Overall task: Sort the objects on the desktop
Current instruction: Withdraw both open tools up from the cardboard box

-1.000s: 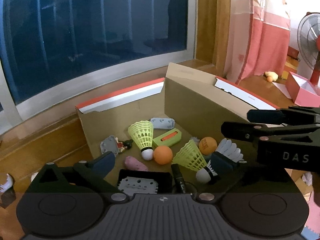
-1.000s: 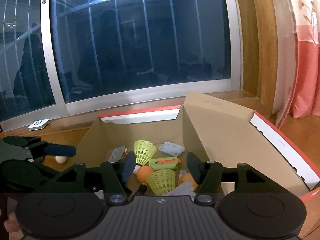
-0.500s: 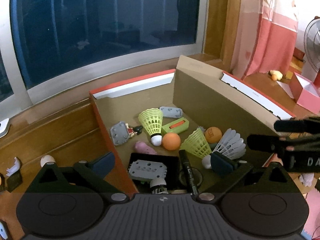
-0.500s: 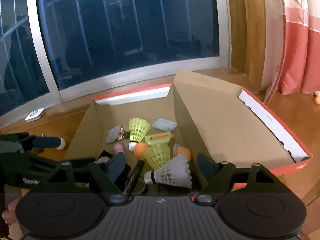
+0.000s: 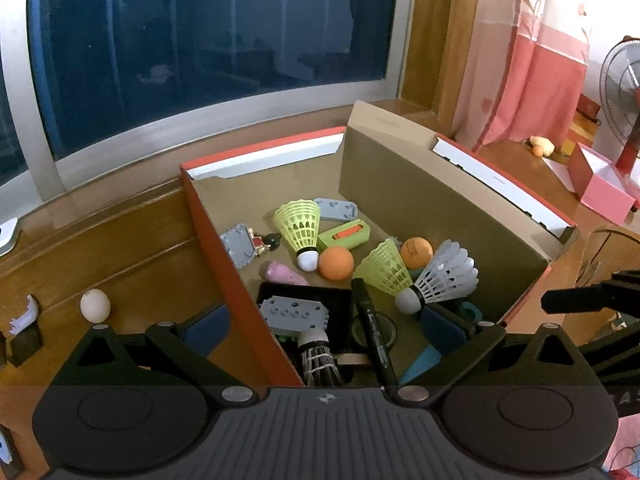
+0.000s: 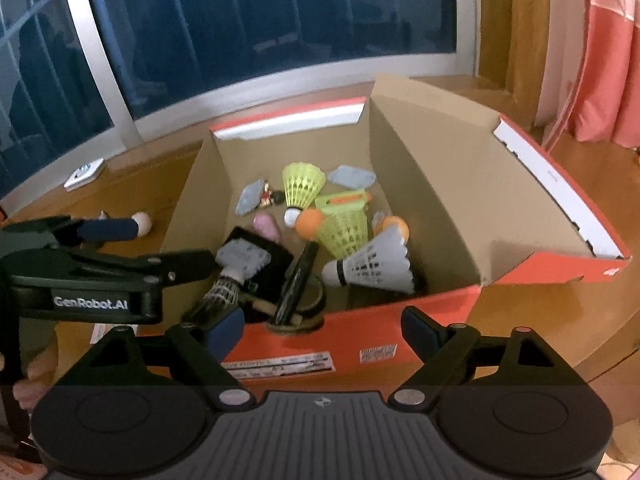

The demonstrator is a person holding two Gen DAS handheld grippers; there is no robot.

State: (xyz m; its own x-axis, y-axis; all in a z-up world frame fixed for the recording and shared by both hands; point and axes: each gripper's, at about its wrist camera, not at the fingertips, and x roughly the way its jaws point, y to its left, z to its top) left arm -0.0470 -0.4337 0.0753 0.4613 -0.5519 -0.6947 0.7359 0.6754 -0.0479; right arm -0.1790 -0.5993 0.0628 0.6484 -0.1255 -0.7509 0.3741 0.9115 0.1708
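An open red cardboard box holds sorted objects: a white shuttlecock, two yellow shuttlecocks, orange balls, a black marker, a black shuttlecock, grey plates and a green case. A white ball lies on the wooden desk left of the box. My left gripper is open over the box's near left corner. My right gripper is open and empty before the box's front wall.
A dark window runs behind the desk. A pink box and a fan stand far right. A white device lies by the window sill. A small white figure sits at the left desk edge.
Both grippers have pulled back and up from the box. The white shuttlecock now lies in the box, free of the grippers. The white ball has come into the left view.
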